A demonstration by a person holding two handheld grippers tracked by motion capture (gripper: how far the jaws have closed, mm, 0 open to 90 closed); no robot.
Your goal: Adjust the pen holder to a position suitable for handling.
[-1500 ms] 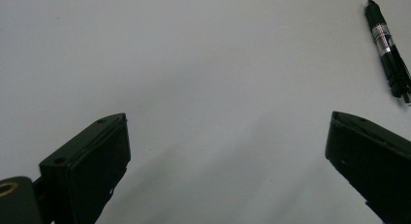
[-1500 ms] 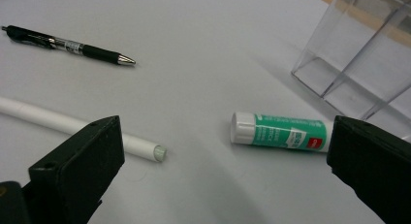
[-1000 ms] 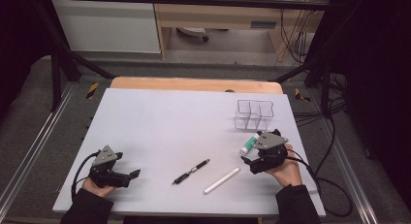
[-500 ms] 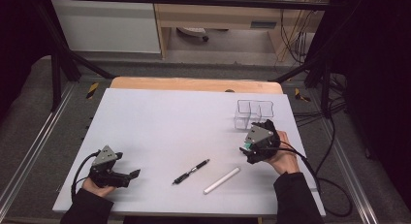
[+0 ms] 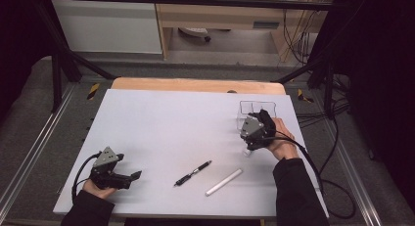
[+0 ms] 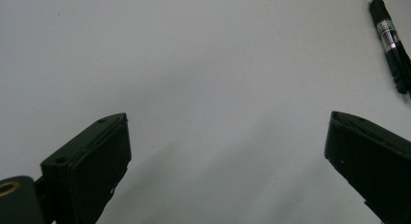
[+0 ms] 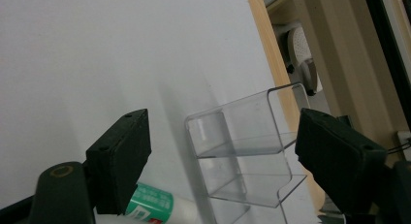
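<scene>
Right gripper [image 5: 248, 146] moved toward clear organizer [image 7: 252, 146], jaws narrowing around glue stick [image 7: 160, 205], left gripper [image 5: 132, 177] spread.

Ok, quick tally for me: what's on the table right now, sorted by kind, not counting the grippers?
Black pen: 1
White stick-shaped item: 1
Tube with green label: 1
Clear compartment organizer: 1
Total: 4
</scene>
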